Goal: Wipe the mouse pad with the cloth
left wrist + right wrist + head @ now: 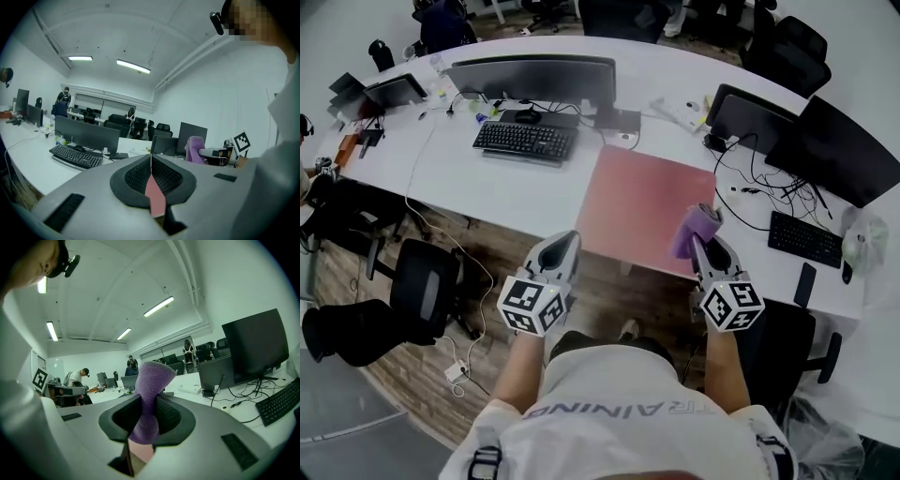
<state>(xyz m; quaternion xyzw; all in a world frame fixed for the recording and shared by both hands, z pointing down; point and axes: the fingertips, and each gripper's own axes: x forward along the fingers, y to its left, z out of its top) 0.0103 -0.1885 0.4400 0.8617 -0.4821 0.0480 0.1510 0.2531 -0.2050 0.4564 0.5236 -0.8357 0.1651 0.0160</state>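
A large pink mouse pad (pixel 645 202) lies on the white desk (pixel 487 183), its near edge at the desk's front. My right gripper (pixel 706 236) is shut on a purple cloth (pixel 694 229), held over the pad's near right corner; the cloth (pixel 149 399) sticks up between the jaws in the right gripper view. My left gripper (pixel 566 244) hovers just off the pad's near left corner with its jaws shut and nothing between them (pixel 151 164). From the left gripper view the purple cloth (pixel 194 149) shows off to the right.
A black keyboard (pixel 525 141) and a wide monitor (pixel 534 77) stand left of the pad. Right of it are two monitors (pixel 839 150), tangled cables (pixel 759 192), another keyboard (pixel 804 238) and a phone (pixel 804 284). A black chair (pixel 427 291) stands below the desk.
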